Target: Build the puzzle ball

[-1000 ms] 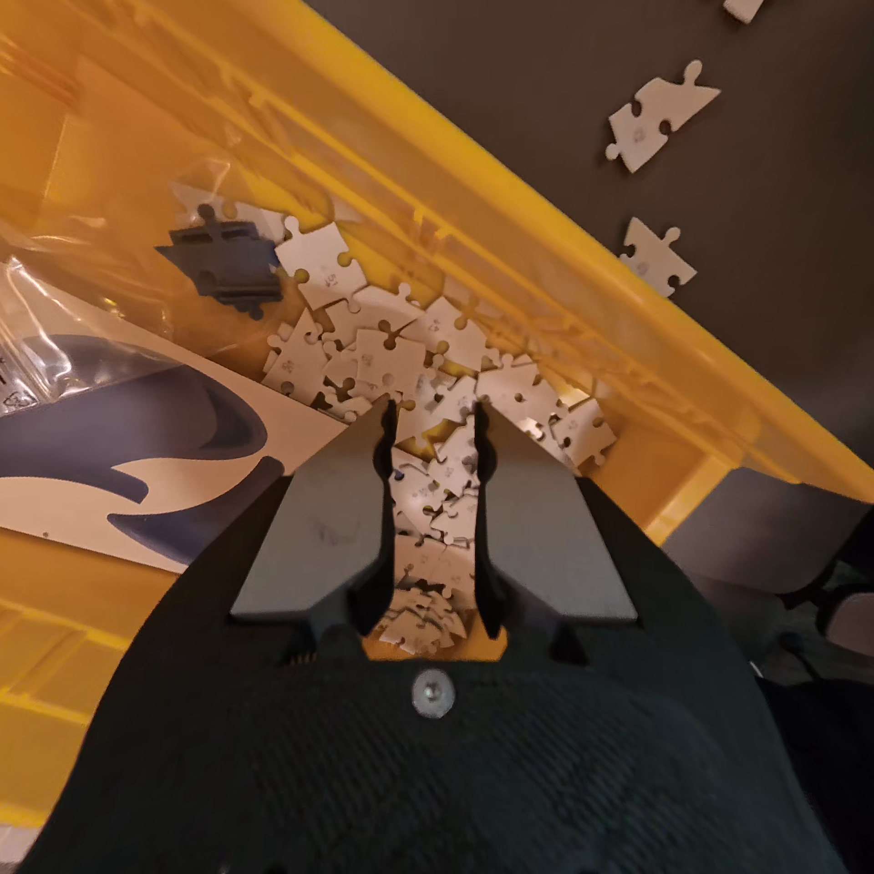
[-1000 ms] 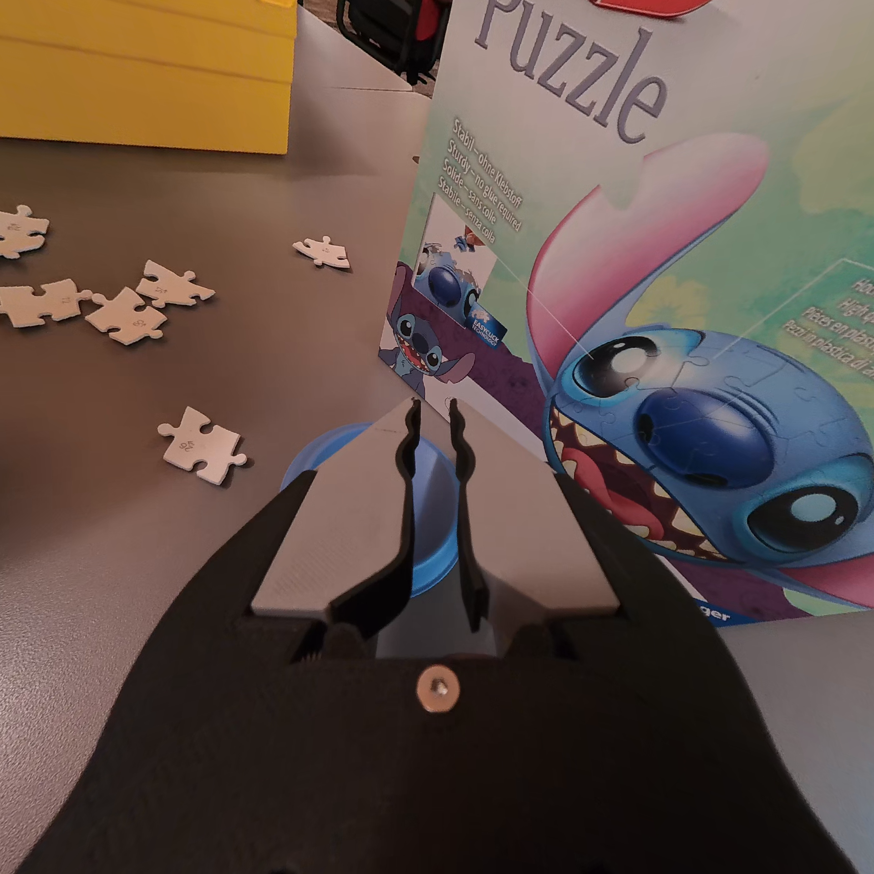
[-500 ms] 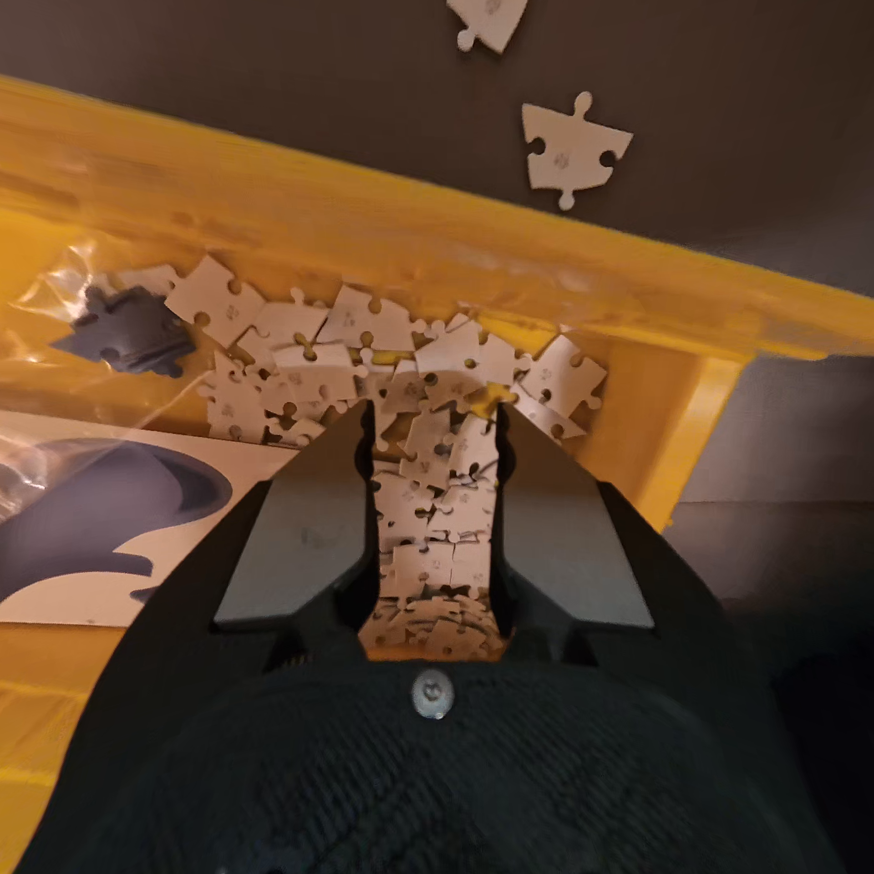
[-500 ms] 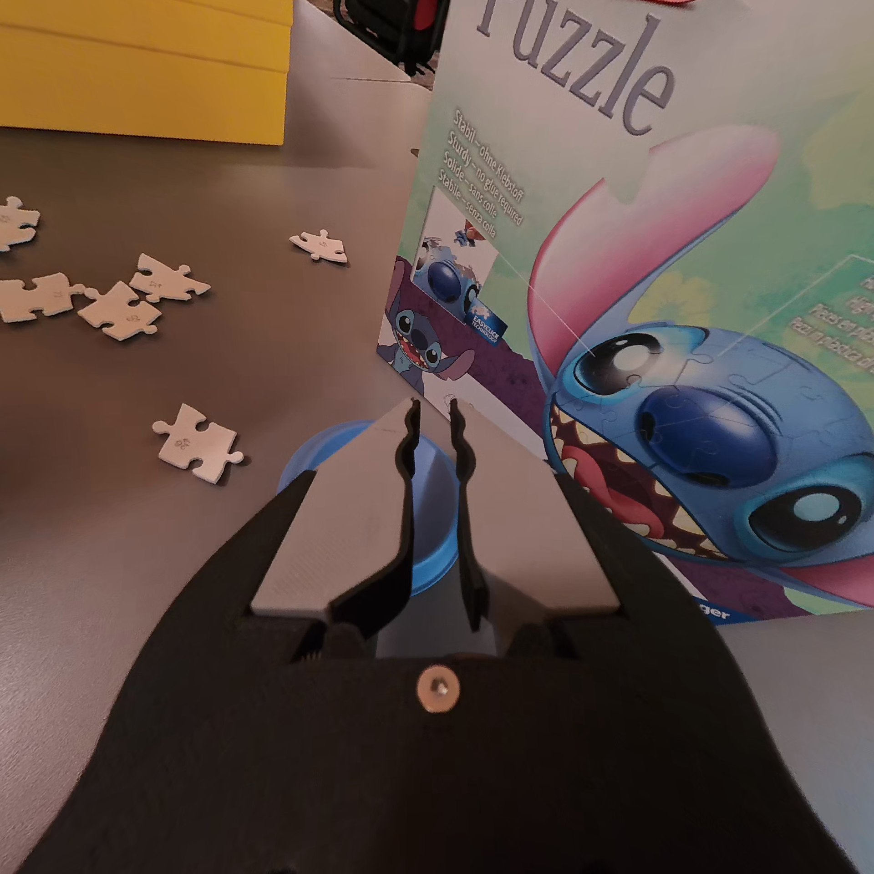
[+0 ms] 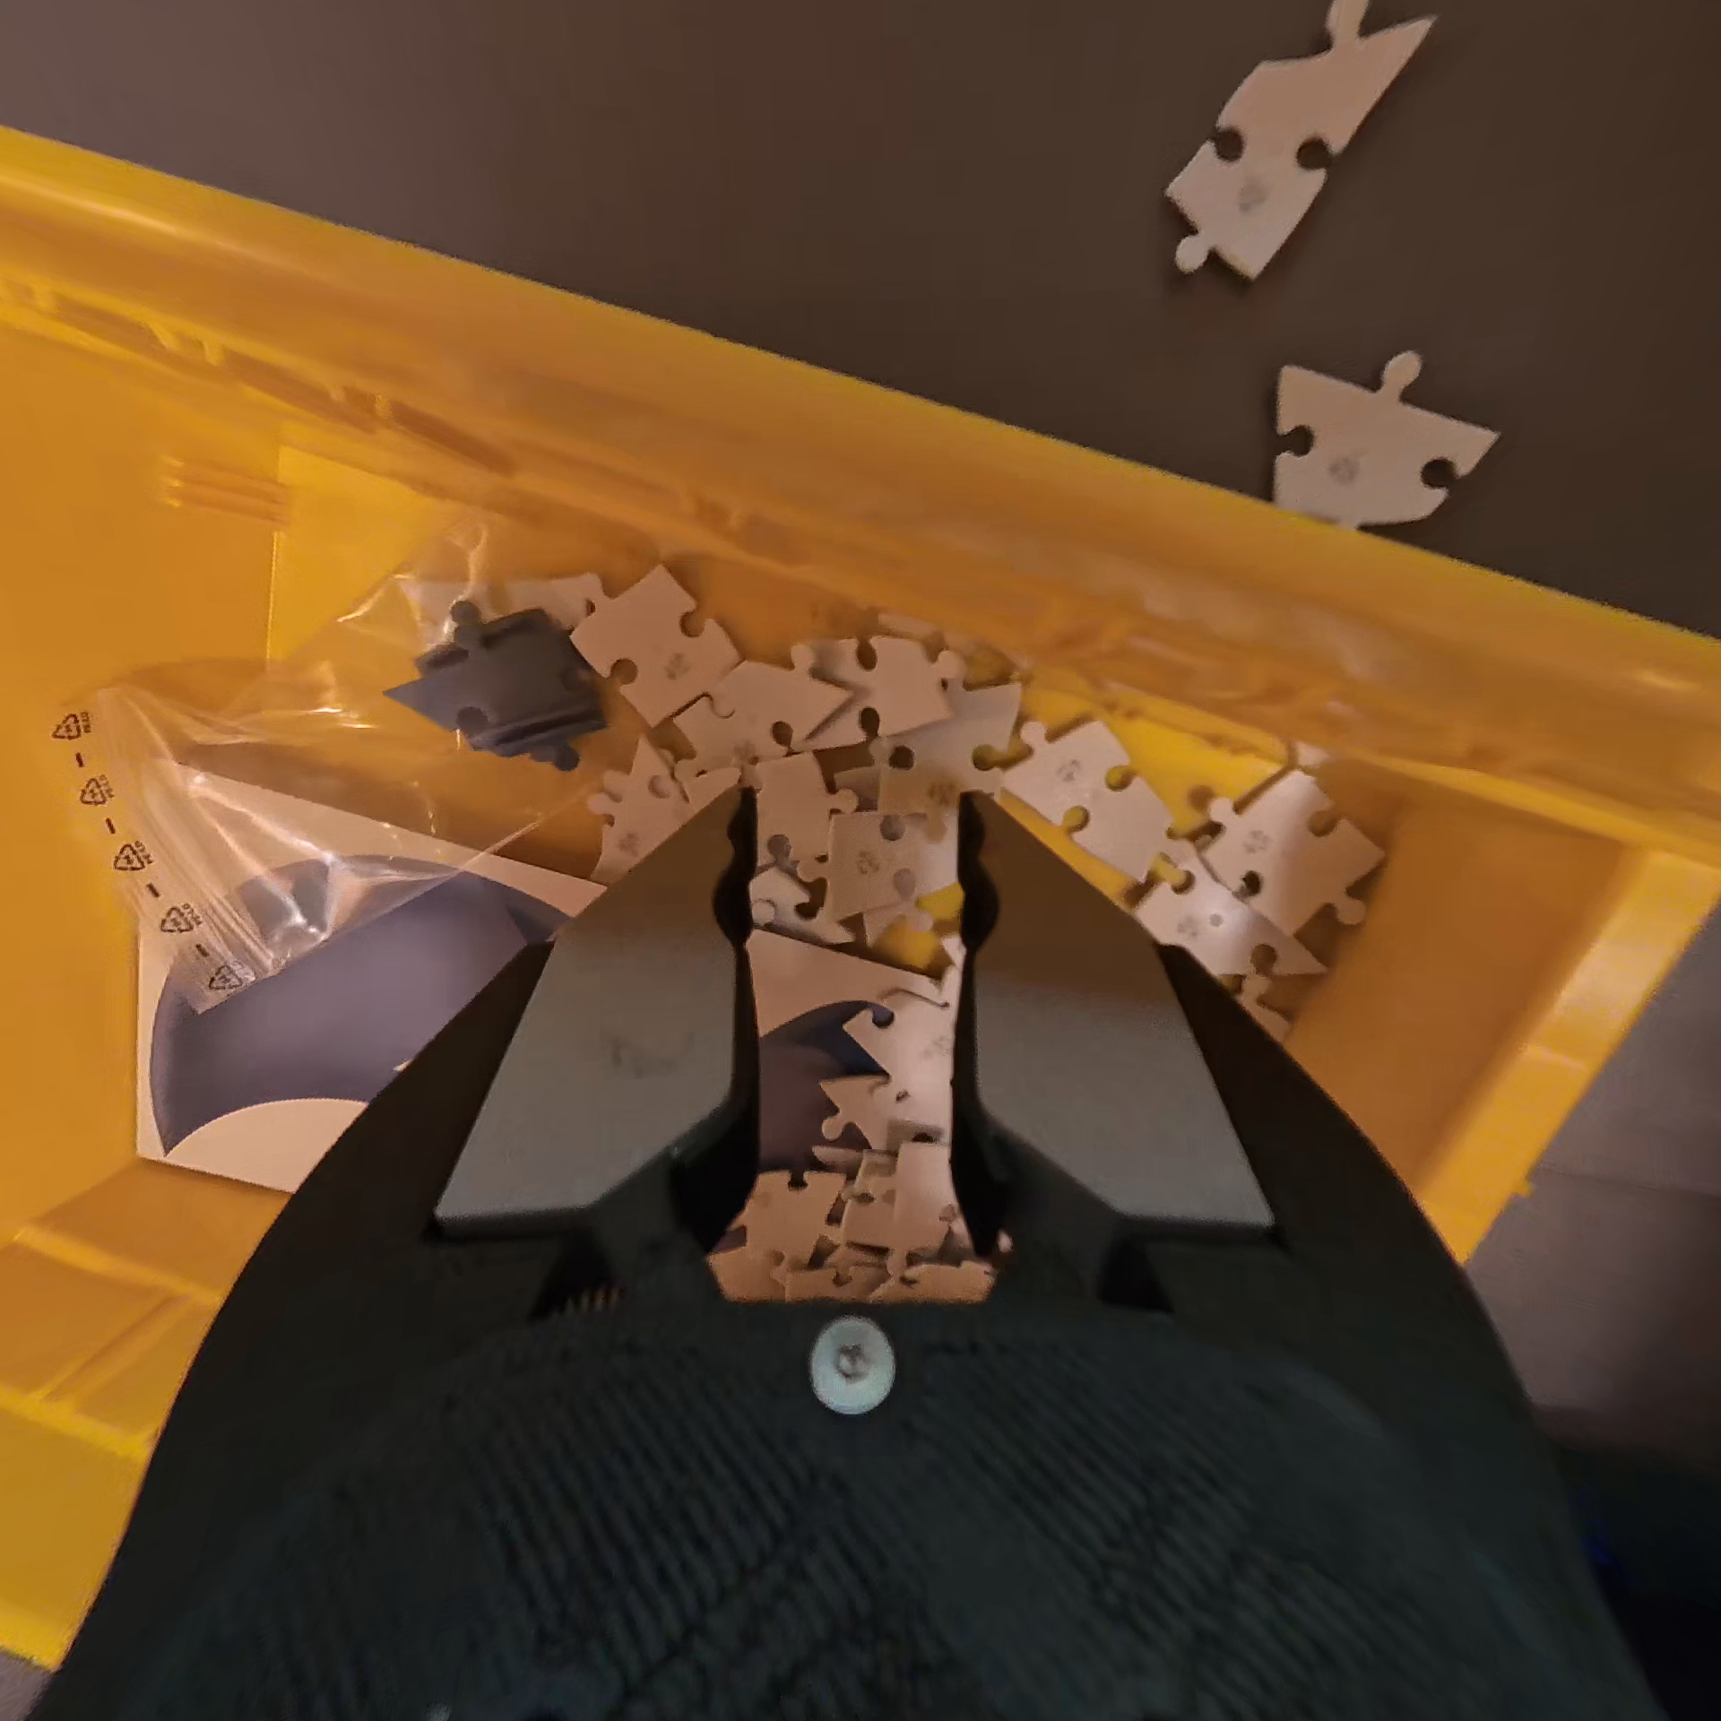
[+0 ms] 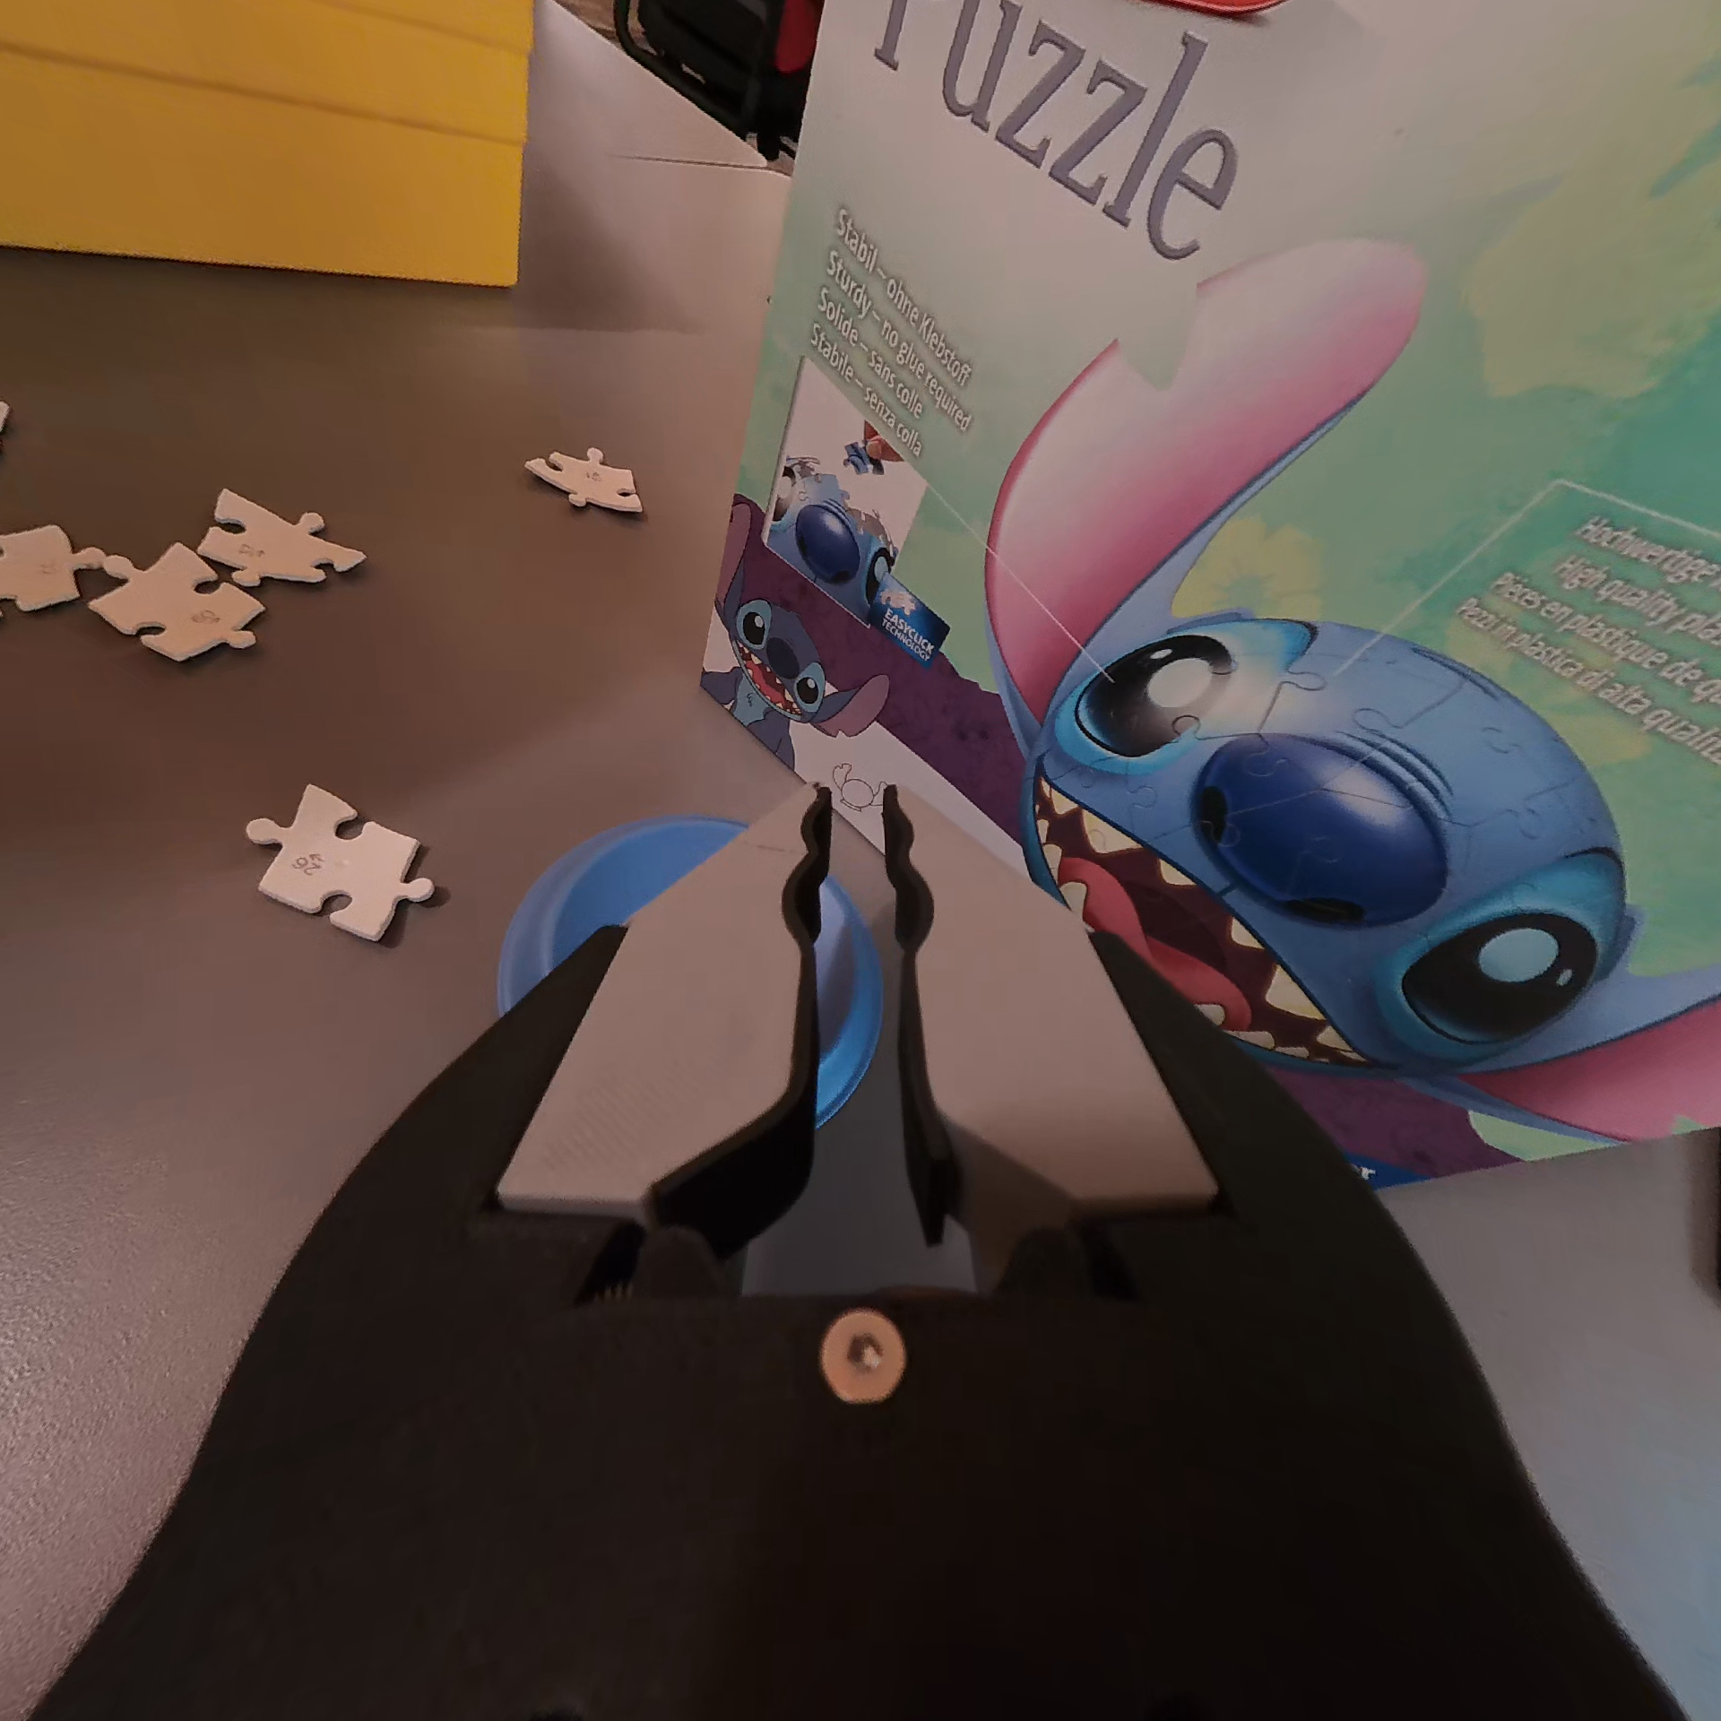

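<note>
My left gripper (image 5: 852,808) is open and empty, pointing down into a yellow bin (image 5: 838,447), just above a heap of white puzzle pieces (image 5: 875,866) along the bin's far wall. One dark blue piece (image 5: 503,684) lies at the heap's left end. My right gripper (image 6: 852,806) hovers low over the grey table with its jaws a narrow gap apart and nothing between them. A blue round stand (image 6: 568,917) sits on the table under its fingers. Several white pieces, one of them (image 6: 340,861) nearest, lie on the table to its left.
A clear plastic bag (image 5: 242,838) and a printed sheet (image 5: 270,1052) lie in the bin at left. Two loose pieces (image 5: 1378,447) lie on the table beyond the bin. The upright puzzle box (image 6: 1257,559) stands close on the right. The yellow bin (image 6: 261,158) shows far left. Left tips to right tips: about 35 centimeters. The dark blue piece (image 5: 503,684) is about 6 centimeters from my left fingertips.
My left gripper has swung over the heap inside the bin and its jaws have opened wider. The right gripper has held almost still.
</note>
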Demonstrator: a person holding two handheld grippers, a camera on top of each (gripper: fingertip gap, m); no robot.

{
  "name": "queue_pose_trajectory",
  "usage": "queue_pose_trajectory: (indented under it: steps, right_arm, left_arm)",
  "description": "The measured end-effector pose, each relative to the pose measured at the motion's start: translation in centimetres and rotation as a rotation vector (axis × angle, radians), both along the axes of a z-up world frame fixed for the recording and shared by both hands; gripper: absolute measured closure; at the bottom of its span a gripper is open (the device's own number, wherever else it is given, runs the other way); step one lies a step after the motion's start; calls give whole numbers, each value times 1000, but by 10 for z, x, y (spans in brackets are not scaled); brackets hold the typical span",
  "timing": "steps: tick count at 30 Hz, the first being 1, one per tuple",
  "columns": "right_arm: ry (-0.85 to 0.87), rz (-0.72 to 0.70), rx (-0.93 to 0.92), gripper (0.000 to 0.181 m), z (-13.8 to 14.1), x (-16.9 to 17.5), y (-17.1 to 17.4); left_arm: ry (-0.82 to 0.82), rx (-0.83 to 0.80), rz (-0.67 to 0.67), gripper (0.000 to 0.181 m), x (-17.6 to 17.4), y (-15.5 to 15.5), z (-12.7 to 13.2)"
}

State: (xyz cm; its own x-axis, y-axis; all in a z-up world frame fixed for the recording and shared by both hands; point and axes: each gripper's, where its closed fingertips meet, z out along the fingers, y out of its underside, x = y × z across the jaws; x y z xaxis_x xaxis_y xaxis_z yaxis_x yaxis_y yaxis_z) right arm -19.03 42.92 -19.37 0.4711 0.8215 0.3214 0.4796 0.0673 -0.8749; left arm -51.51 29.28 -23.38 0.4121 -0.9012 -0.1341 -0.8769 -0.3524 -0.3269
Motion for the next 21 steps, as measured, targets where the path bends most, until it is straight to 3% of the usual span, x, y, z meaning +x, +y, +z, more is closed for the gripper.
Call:
queue_pose_trajectory:
  steps: [12,21]
  right_arm:
    - [-3,-7,-5,173,-1,0,1]
    - [-7,-2,-7,173,-2,0,0]
  left_arm:
    - [38,26,10,142,-24,-10,18]
    - [101,-162,-77,141,-28,-48,0]
